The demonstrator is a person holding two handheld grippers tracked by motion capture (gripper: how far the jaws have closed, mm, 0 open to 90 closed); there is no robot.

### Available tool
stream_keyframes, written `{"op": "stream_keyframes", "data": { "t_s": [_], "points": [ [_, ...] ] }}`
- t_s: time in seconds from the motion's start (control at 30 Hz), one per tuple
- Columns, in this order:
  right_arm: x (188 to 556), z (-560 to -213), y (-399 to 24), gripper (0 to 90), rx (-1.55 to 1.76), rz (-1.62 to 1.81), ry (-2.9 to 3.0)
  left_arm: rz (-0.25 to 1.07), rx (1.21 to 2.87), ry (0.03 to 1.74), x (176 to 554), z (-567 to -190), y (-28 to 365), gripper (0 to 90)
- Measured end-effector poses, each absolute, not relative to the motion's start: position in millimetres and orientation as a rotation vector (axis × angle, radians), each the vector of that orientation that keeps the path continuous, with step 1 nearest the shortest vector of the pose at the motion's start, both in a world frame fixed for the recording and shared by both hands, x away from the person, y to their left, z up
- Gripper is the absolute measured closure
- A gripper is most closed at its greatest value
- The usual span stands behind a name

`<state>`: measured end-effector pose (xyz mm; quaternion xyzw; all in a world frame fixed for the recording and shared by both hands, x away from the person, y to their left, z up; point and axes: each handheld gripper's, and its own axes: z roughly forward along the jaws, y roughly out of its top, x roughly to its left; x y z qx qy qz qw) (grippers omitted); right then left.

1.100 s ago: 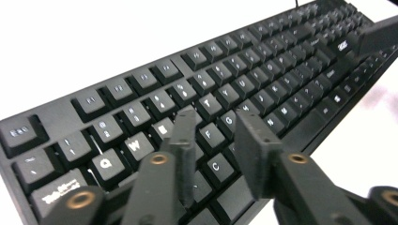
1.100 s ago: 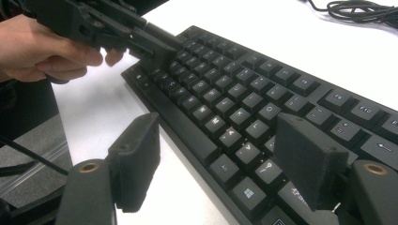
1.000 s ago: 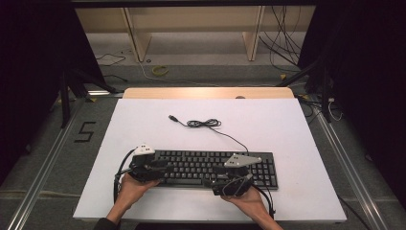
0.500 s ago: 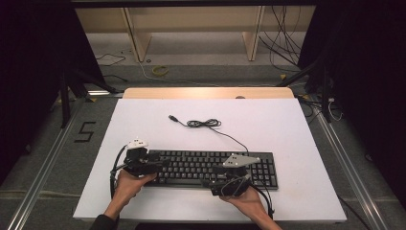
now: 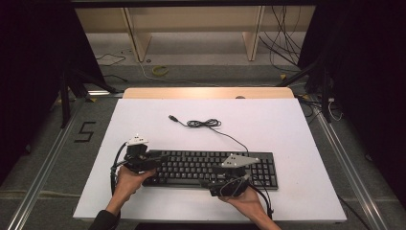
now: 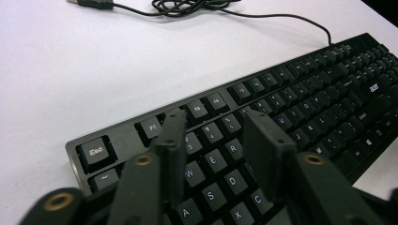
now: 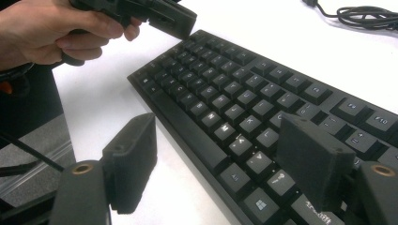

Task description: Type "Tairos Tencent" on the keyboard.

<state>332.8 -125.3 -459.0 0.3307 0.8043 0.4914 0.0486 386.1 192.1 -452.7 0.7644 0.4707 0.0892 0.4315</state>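
A black keyboard (image 5: 191,165) lies near the front of the white tabletop, and its cable (image 5: 203,123) is coiled behind it, ending in a USB plug (image 5: 171,117). My left gripper (image 5: 160,156) hovers over the keyboard's left end. In the left gripper view it (image 6: 213,129) hangs above the letter keys (image 6: 220,159); its jaws have just been closing and stand partly apart with nothing between them. My right gripper (image 5: 207,184) is open wide at the keyboard's front edge. In the right gripper view one finger (image 7: 131,159) is over the table and the other over the keys (image 7: 234,117).
The white tabletop (image 5: 287,134) stretches behind and right of the keyboard, with a wooden strip (image 5: 206,93) at its far edge. Metal rails run along both sides, and a "5" mark (image 5: 85,132) is on the floor at left. Shelving and loose cables lie beyond the table.
My left gripper has shifted a little to the left over the keyboard's left end, and its jaws opened wider and then narrowed. The right gripper has stayed put.
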Motion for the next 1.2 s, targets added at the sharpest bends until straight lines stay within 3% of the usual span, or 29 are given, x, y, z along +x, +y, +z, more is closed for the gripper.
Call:
{"op": "stream_keyframes", "data": {
  "t_s": [0.4,1.2],
  "points": [
    [332.7,-459.2,-124.4,30.0,1.007,1.497,2.455,0.197,2.001,1.133,391.3,-461.9,177.9,88.8],
    [332.1,-458.5,-124.2,30.0,1.007,1.498,2.451,0.178,2.071,1.153,396.0,-474.7,172.0,89.3]
  ]
}}
